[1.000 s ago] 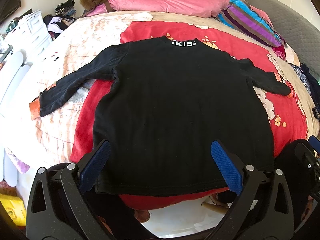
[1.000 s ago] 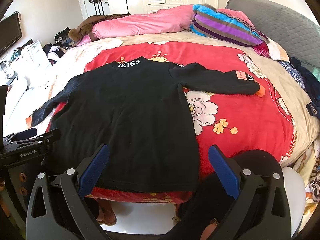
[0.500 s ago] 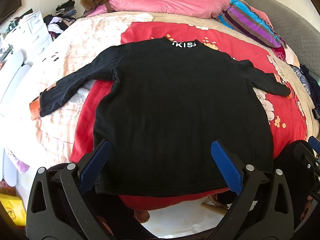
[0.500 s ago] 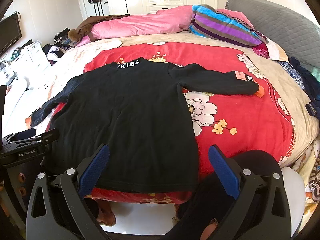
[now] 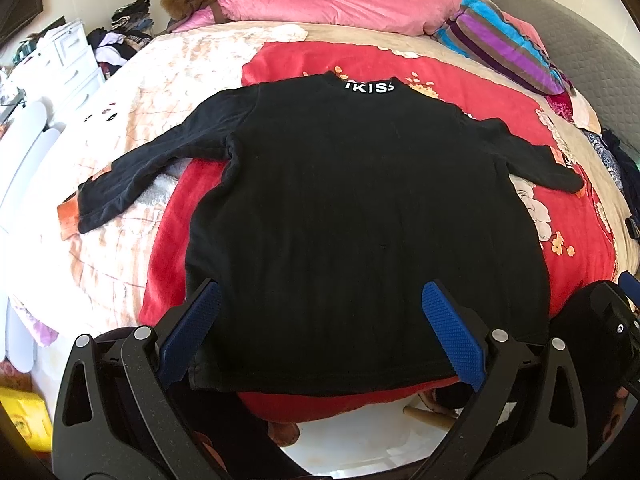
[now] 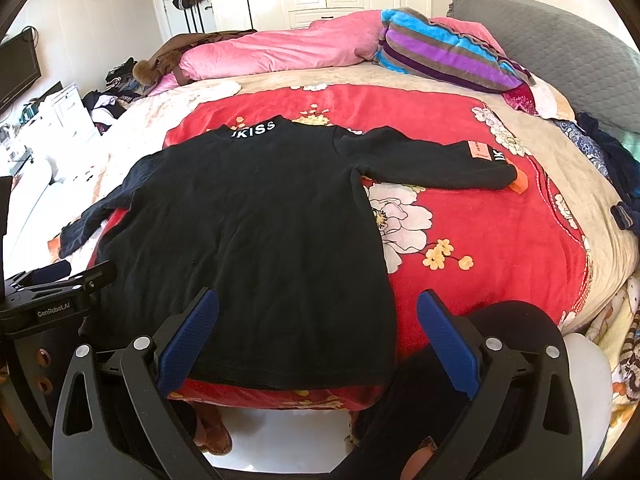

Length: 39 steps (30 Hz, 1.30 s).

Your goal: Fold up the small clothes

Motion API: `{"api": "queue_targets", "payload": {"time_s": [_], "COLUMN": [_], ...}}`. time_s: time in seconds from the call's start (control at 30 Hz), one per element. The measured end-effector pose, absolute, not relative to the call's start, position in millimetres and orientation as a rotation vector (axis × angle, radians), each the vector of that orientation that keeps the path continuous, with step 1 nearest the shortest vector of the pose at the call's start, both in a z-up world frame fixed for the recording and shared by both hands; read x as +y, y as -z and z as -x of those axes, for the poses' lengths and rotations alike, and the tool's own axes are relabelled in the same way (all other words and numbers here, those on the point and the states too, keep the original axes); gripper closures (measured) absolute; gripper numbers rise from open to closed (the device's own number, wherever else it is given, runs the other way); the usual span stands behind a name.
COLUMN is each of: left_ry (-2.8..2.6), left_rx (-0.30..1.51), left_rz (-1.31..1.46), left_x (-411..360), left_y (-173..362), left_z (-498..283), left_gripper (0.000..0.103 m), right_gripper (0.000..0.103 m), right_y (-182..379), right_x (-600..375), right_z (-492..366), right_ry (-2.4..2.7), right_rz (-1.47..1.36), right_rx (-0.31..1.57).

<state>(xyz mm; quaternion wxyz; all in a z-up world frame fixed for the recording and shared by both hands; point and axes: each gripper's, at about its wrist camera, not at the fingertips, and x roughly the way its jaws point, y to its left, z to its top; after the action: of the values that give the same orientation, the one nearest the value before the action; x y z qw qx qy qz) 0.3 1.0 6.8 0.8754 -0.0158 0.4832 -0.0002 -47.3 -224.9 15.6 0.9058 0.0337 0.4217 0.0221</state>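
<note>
On the red blanket (image 6: 500, 248) ahead of me lies the black top (image 5: 360, 220), spread flat and face down or face up, I cannot tell which. Its long axis runs straight away from me: the hem hangs just over the near edge of the bed (image 5: 168, 80), and the collar, printed with white letters, points toward the pink quilt (image 5: 340, 4) and striped pillow (image 6: 448, 60) at the far end. Both sleeves (image 6: 432, 162) stretch out sideways, across that axis. The one on my left reaches off the blanket onto the pale bedcover and slopes back toward me, ending at an orange cuff. The one on my right lies on the blanket, a pink patch near its wrist and an orange cuff at its tip.

My left gripper (image 5: 320, 320) hangs above the hem, spread wide and gripping nothing, its blue pads (image 5: 452, 332) framing the lower middle of the top. My right gripper (image 6: 318, 328) hangs wide apart too, and empty, straddling the top's right hem corner, with one pad over the cloth and the other over the blanket beside it. Neither touches the cloth.
</note>
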Motion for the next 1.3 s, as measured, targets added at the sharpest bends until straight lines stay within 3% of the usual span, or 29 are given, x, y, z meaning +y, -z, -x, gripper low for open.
{"api": "queue_targets", "payload": {"time_s": [0.57, 1.3], "left_ry": [0.0, 0.006], "left_rx": [1.027, 1.03], "left_rz": [0.015, 0.033], "left_x": [-8.4, -23.8], "left_y": [6.0, 17.5], "left_z": [-22.7, -120.6], "left_gripper": [0.008, 0.008], "right_gripper": [0.004, 0.004], "right_y": [-15.7, -6.7], "right_x": [-247.3, -337.2], "right_z": [6.8, -134.6], "right_ry": [0.018, 0.256], "right_rz": [-0.086, -0.221], "right_rx": [0.837, 0.803]}}
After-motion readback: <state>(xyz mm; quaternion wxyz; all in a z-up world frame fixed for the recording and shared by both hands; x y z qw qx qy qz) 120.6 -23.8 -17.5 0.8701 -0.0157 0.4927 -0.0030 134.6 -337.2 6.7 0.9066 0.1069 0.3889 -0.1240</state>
